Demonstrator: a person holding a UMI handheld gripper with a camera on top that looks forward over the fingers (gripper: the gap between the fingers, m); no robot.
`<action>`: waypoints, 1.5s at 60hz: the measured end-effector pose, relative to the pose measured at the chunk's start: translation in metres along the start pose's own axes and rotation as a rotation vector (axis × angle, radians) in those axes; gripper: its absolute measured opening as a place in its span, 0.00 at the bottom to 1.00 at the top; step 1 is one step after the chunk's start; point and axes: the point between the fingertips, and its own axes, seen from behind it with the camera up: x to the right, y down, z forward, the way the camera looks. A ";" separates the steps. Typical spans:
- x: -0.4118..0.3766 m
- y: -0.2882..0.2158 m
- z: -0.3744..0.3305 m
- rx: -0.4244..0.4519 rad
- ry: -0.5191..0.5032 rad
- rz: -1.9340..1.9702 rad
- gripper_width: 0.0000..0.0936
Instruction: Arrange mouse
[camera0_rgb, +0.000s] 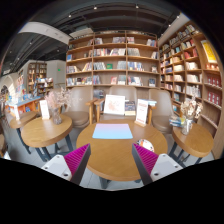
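Two fingers (112, 160) held level, spread wide and empty above the round table (112, 150)

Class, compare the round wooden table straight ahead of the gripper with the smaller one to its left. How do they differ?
The centre table is larger and nearer, carrying a pale blue mat; the left table is smaller, farther, holding a flower vase. Both are round and wooden. The gripper is open, holding nothing.

Warm, even indoor light; strong fisheye bending toward the edges.
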 end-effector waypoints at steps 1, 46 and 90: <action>0.001 0.001 0.000 -0.003 0.001 -0.001 0.91; 0.107 0.078 0.062 -0.136 0.153 -0.002 0.91; 0.198 0.116 0.180 -0.202 0.210 0.072 0.91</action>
